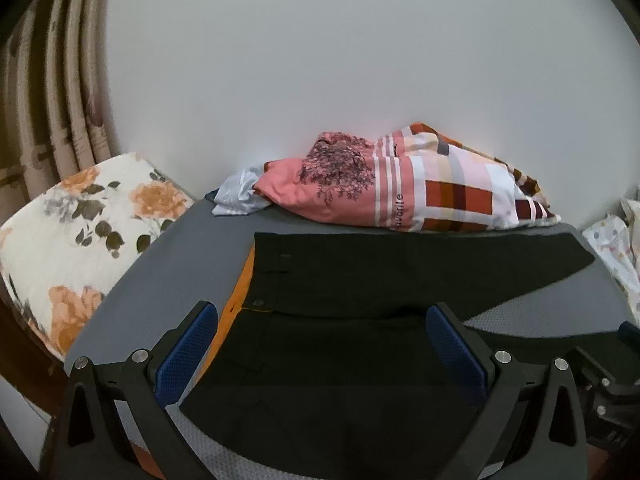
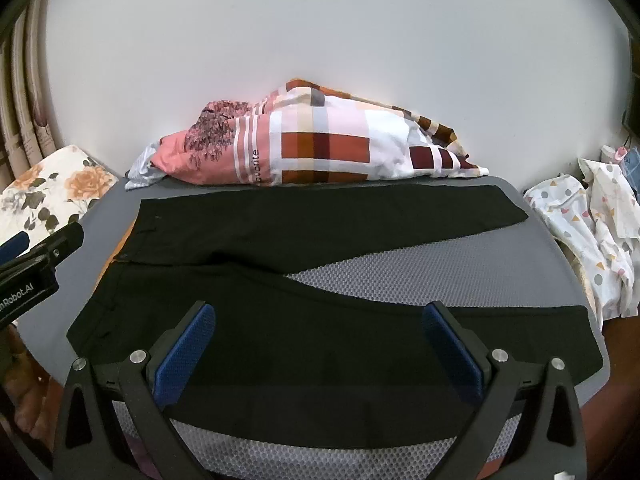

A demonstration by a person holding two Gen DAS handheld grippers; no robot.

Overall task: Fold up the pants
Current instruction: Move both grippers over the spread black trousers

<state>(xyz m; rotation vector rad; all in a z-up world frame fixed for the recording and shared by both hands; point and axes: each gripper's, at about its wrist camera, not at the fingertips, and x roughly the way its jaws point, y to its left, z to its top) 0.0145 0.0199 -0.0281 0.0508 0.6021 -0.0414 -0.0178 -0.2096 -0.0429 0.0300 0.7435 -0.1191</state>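
While both grippers hover spread and empty: left gripper [image 1: 320,344] over the waistband end | right gripper [image 2: 320,340] over the near leg | black pants [image 2: 304,320] flat on the grey mesh surface [image 2: 384,280], legs splayed in a V | checked pillow [image 2: 320,144] beyond, against the white wall [image 2: 320,32]

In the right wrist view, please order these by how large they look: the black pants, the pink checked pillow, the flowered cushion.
1. black pants
2. pink checked pillow
3. flowered cushion, cut off by the frame edge, so its true size is unsure.
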